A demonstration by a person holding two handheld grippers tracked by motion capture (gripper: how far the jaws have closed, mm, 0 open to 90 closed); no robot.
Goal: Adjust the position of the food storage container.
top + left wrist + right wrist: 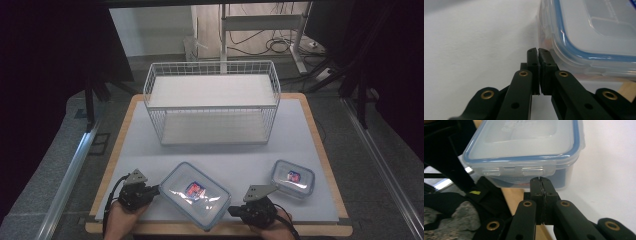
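Note:
A large clear food container [196,195] with a blue-rimmed lid lies at an angle near the table's front edge, between my two grippers. My left gripper [156,190] is shut and empty, its tips right beside the container's left end. In the left gripper view the closed jaws [538,50] sit against the container's side wall [594,30], just below the lid rim. My right gripper [232,210] is shut too, at the container's right front side. In the right gripper view its tips [540,179] sit just under the lid's latch flap on the container [524,145], with nothing between them.
A smaller container [293,178] of the same kind lies at the right of the grey mat [300,130]. A white two-tier wire shelf [212,102] stands at the back middle. The table's wooden front edge [320,230] runs just behind my hands.

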